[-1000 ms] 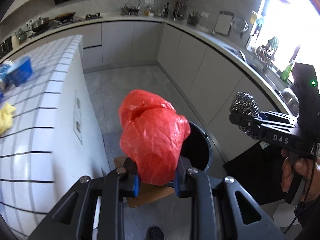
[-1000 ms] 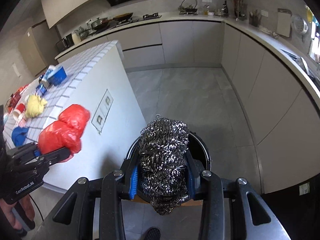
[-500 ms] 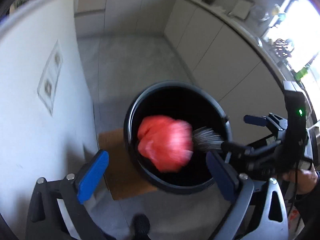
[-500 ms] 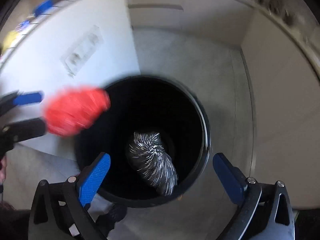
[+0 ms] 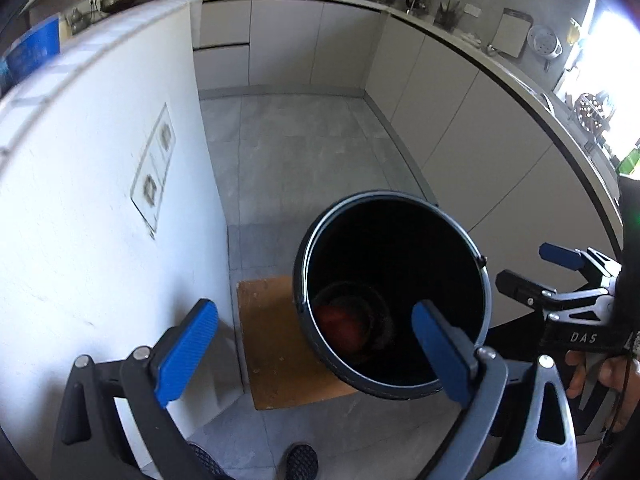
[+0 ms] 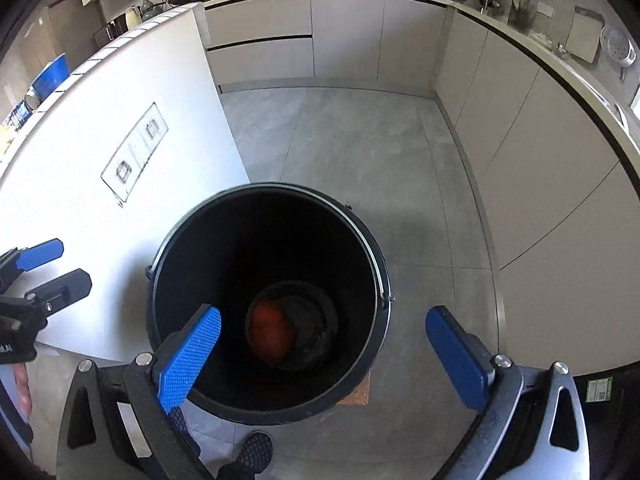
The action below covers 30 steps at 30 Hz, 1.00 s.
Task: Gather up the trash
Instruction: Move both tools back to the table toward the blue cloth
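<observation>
A black bin (image 5: 394, 200) (image 6: 269, 190) stands on a brown board (image 5: 272, 344) on the floor. At its bottom lie the red plastic bag (image 5: 340, 330) (image 6: 269, 330) and, beside it, the dark steel wool scourer (image 6: 316, 344). My left gripper (image 5: 316, 346) hangs open above the bin's left rim, nothing between its blue pads. My right gripper (image 6: 332, 354) is open over the bin's mouth, also empty. Each gripper shows at the edge of the other's view, the right gripper (image 5: 536, 266) open and the left gripper (image 6: 52, 262) open.
A white tiled island (image 5: 80, 200) (image 6: 120, 152) rises close on the left, with blue items (image 6: 50, 78) on its top. Grey cabinets (image 6: 540, 140) line the right and far walls. A shoe (image 6: 252, 450) shows at the bottom edge.
Both grippers opened and dropped their loads: the red bag and the steel wool fell into the bin and now lie at its bottom. Both grippers sank toward the bin.
</observation>
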Motion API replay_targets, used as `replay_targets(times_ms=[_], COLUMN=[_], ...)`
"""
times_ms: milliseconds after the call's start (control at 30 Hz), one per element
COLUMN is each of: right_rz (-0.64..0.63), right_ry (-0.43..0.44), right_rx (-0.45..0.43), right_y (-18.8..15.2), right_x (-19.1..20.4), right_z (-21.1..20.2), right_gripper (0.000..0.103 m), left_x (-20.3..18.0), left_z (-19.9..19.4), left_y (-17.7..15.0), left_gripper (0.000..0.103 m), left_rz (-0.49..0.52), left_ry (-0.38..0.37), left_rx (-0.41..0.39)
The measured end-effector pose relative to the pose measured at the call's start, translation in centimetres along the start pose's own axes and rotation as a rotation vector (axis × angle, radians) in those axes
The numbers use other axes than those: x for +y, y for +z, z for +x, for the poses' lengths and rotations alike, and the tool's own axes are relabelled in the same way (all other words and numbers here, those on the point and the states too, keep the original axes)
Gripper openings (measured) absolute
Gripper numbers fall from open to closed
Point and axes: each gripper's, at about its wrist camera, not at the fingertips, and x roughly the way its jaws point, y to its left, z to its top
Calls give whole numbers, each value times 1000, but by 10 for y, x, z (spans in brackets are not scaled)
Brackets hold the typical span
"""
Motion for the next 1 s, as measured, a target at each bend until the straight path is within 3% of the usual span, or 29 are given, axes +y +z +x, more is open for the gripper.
replay_targets(times_ms=[267,533,733,833,1000], right_rz=[18,9,27,23,-53], right_ry=[-7,-16,50,75,91], right_rx=[-83,-144,-212,-263,-243], right_y=[11,29,38,40,48], right_x=[11,37,64,85,135], right_z=[-48,-91,-124,-135,-144], right_gripper=[103,103,103,103,103], left_x=[-4,10,42,63,109], left_z=[-34,-72,-111,-133,-170], left_y=[31,36,29,24,13], left_gripper=[98,99,99,99,99], left_rz=[5,-5,-44,-57,-118], left_ry=[-1,3,9,68,126], left_rx=[-85,-143,-207,-248,-310])
